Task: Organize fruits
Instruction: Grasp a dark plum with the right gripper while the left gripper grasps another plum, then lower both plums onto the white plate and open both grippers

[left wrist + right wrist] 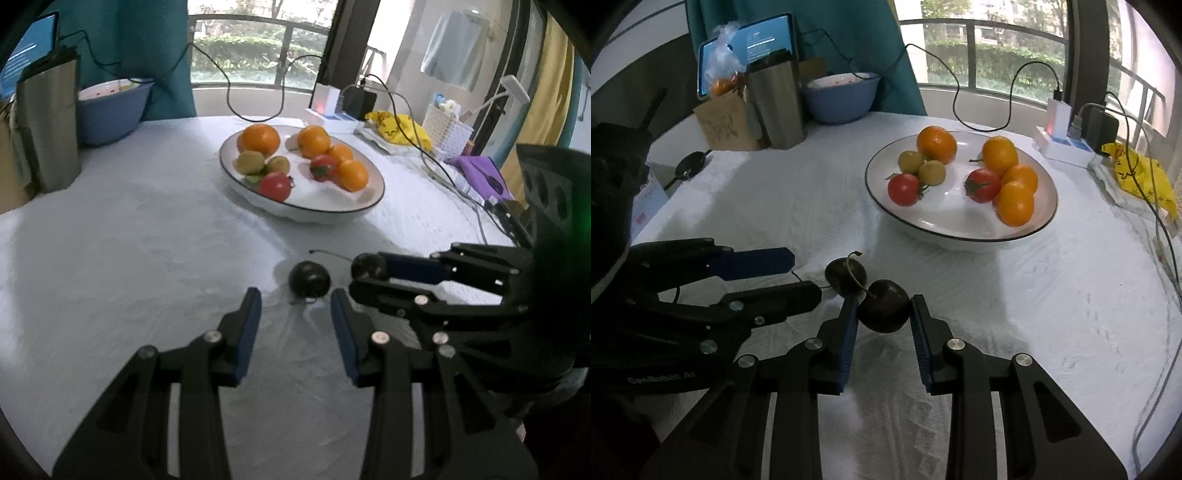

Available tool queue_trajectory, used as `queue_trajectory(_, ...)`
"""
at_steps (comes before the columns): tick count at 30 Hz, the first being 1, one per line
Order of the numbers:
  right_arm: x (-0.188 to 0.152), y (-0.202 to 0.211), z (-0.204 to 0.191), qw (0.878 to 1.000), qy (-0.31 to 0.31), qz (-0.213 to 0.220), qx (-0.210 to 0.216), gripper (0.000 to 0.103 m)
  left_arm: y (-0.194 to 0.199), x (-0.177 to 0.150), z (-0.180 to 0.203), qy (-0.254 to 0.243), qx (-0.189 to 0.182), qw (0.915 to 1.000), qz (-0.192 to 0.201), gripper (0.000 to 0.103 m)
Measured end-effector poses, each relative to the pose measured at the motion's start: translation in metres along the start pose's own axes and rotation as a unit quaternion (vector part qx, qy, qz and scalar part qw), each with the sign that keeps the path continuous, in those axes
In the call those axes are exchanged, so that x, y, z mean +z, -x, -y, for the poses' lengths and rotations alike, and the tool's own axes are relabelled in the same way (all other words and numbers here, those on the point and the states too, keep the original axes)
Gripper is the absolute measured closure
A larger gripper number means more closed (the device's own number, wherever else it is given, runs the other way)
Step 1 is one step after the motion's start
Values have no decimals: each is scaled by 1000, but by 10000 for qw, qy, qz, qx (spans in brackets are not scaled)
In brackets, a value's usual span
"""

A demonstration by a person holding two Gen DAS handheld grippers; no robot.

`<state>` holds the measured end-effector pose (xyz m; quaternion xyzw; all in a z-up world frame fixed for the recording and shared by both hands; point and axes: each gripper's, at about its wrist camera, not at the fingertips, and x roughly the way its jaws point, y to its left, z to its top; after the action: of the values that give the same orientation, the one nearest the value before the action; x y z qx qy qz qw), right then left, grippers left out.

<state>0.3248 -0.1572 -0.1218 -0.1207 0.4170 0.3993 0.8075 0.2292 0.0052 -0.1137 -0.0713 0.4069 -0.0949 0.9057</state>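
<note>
Where daylight falls, white tablecloth point(997, 314).

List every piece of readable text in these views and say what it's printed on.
Nothing can be read for sure.
Left gripper body: pale embossed lettering, too blurred to read.
Laptop screen: white lines of text, too small.
White card: red marks, illegible.
Brown paper bag: faint print, illegible.

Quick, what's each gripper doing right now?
Left gripper: open, holding nothing, a dark cherry just ahead.
Right gripper: shut on another cherry.
</note>
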Motion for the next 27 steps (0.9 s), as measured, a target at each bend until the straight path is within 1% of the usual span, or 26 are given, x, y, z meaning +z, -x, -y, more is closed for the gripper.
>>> queue_trajectory(5, -1, 9, 11, 9999, -109, 93, -35, 72, -9, 7, 9, -175, 68, 9998, -75, 62)
queue_trajectory(11, -3, 19, 28, 9995, -250, 187, -86, 72, -24, 11, 23, -564, 340, 9978, -96, 62)
queue_trajectory(13, -4, 22, 32, 9994, -255, 205, -105, 72, -28, 12, 24, -595, 324, 9976, -153, 62)
queue_trajectory(17, -3, 26, 35, 9994, -209, 259, -139, 72, -29, 13, 28, -704, 366, 9968, -133, 64)
queue_trajectory(18, -2, 27, 36, 9993, -211, 271, -139, 72, -30, 13, 28, -711, 375, 9966, -156, 69)
queue_trajectory(19, -2, 28, 37, 9993, -216, 288, -137, 72, -31, 13, 27, -699, 381, 9966, -188, 73)
queue_trajectory(25, 1, 31, 42, 9990, -227, 343, -165, 72, -29, 13, 28, -700, 296, 9970, -160, 74)
queue_trajectory(27, 2, 32, 43, 9989, -230, 360, -178, 72, -26, 14, 30, -709, 209, 9972, -105, 74)
